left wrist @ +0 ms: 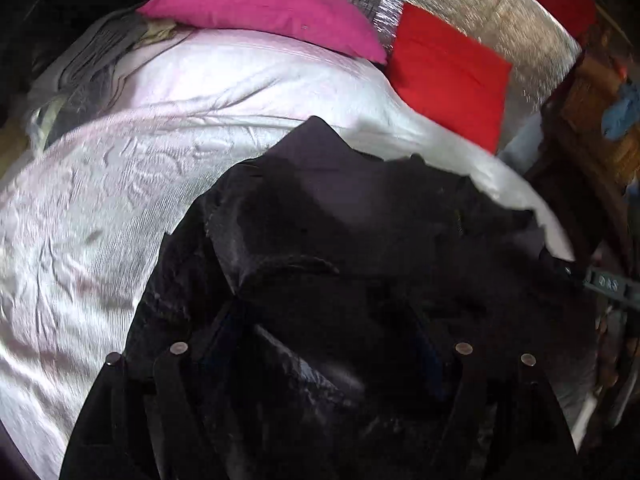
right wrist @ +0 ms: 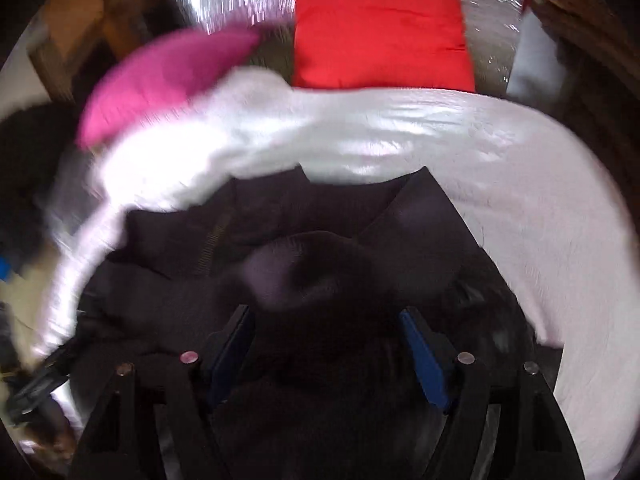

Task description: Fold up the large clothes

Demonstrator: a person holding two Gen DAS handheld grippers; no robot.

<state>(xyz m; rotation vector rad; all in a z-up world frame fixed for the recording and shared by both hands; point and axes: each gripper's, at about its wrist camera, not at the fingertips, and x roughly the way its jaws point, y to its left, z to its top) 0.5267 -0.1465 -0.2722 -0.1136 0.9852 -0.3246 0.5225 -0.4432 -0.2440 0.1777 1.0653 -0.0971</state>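
The left gripper (left wrist: 320, 344) was buried in the black garment (left wrist: 360, 240) — whether its jaws gripped could not be told. The right gripper (right wrist: 326, 344) was held apart around bunched black fabric, the garment spread ahead on the white sheet (right wrist: 540, 200), below a red cushion (right wrist: 380, 28).

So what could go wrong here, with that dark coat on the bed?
The coat is bunched between both grippers, so a fold made now might trap creases. In the left wrist view the left gripper is buried in cloth, so its hold is hard to judge; fabric could slip. The right gripper has its jaws wide around a hump of cloth, and closing there may grab several layers. Both views are blurred.
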